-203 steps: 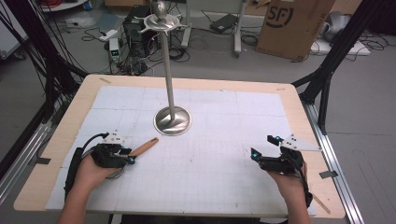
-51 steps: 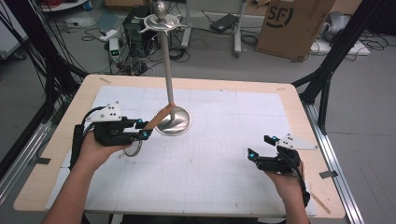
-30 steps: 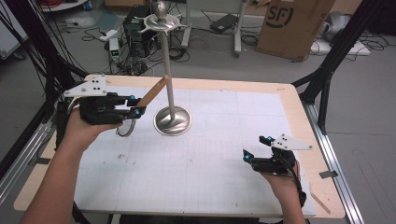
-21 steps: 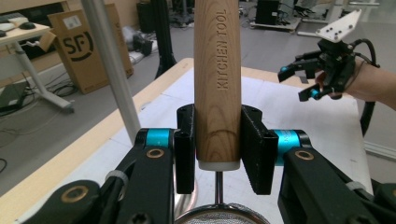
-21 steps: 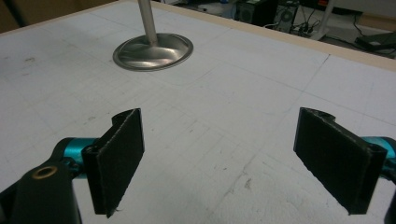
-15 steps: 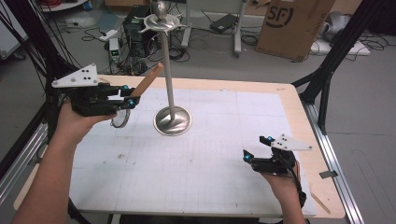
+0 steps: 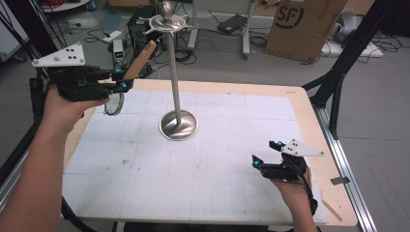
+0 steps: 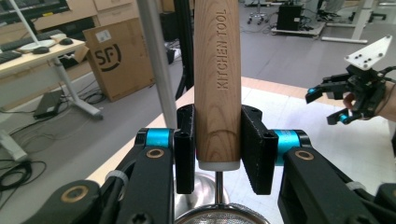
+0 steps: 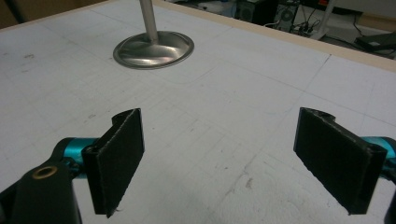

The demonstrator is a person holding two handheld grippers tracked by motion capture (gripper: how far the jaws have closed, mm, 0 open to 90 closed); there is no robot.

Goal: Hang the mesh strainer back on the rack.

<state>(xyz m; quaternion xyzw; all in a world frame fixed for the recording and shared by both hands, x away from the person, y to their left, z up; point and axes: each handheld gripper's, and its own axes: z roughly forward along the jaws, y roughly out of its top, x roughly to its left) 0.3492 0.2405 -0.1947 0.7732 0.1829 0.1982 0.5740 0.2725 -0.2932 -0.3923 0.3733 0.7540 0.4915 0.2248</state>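
My left gripper (image 7: 121, 83) is shut on the wooden handle (image 7: 140, 60) of a small metal strainer, held up at the table's far left. The handle slants up toward the hooked top (image 7: 167, 21) of a tall metal stand (image 7: 174, 77). The strainer's wire bowl (image 7: 113, 104) hangs below the jaws. In the left gripper view both pads clamp the handle (image 8: 217, 84), stamped KITCHEN TOOL, with the bowl's rim (image 8: 217, 217) below. My right gripper (image 7: 265, 153) rests open near the table's front right, with bare table between its pads (image 9: 119, 154).
The stand's round base (image 7: 179, 124) sits at the middle of the white gridded mat (image 7: 193, 169); it lies ahead of the right gripper (image 9: 154, 49). Behind the table are a cardboard box (image 7: 304, 24), cables and black frame legs (image 7: 338, 72).
My left hand has lifted the strainer from beside the stand's base up and to the left, its handle now near the stand's top. The right gripper has stayed put.
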